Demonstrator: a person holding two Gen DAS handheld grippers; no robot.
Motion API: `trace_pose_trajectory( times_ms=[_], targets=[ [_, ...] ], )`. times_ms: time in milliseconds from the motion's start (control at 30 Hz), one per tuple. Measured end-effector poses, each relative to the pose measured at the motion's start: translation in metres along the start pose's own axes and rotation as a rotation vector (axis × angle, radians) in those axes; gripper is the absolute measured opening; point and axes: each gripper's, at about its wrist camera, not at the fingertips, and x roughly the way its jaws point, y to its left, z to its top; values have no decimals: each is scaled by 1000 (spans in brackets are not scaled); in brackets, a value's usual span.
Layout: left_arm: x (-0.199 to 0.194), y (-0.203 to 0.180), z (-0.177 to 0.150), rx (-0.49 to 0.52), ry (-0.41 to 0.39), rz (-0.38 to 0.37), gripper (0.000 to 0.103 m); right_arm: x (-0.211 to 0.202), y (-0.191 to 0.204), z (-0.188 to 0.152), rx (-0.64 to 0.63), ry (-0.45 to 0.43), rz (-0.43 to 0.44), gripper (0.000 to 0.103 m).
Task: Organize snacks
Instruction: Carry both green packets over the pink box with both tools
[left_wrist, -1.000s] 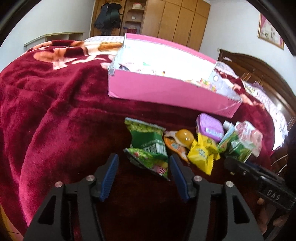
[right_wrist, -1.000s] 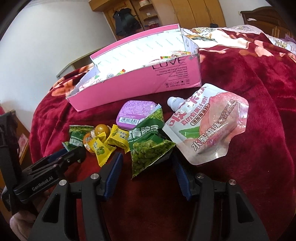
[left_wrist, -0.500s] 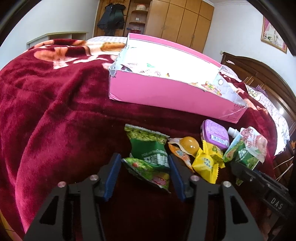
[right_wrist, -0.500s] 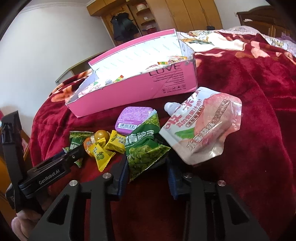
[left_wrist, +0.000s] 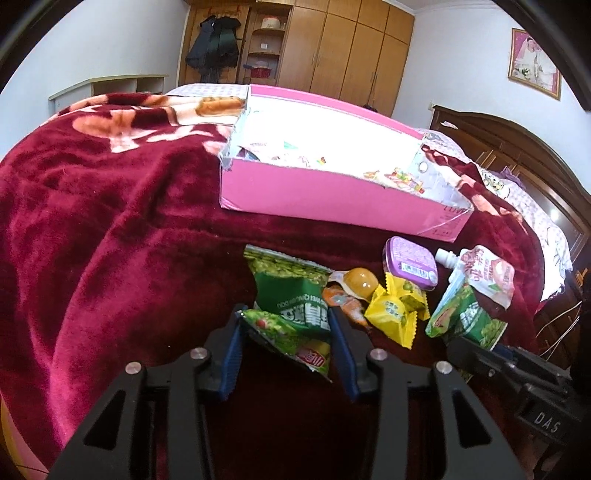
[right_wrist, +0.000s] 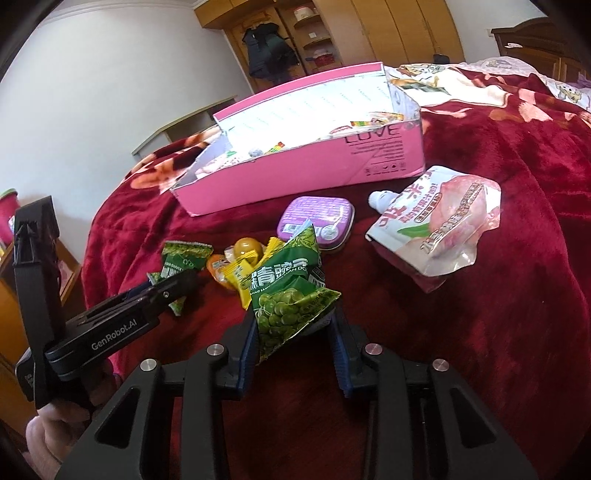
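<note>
Left gripper (left_wrist: 286, 341): jaws just closing, blue pads now clamped on green pea packet (left_wrist: 291, 295) at left end of snack row, packet resting on red blanket (left_wrist: 110, 240). Right gripper (right_wrist: 293, 334): jaws narrowed likewise, pinching second green pea packet (right_wrist: 288, 291), which stands tilted upward. Between them: yellow candies (left_wrist: 395, 306), jelly cup (left_wrist: 360, 282). Beyond: purple tin (right_wrist: 317, 221), peach drink pouch (right_wrist: 439, 225), pink box (right_wrist: 295, 170).
</note>
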Motion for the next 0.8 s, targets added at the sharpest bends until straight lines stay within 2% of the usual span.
trace_pose_trajectory(
  times_ms=[267, 800],
  targets=[
    [-15, 2, 4, -24, -24, -11, 45, -10, 9, 0, -19, -8, 30, 35],
    [-27, -14, 34, 15, -72, -44, 45, -28, 16, 23, -53, -39, 70, 35]
  ],
)
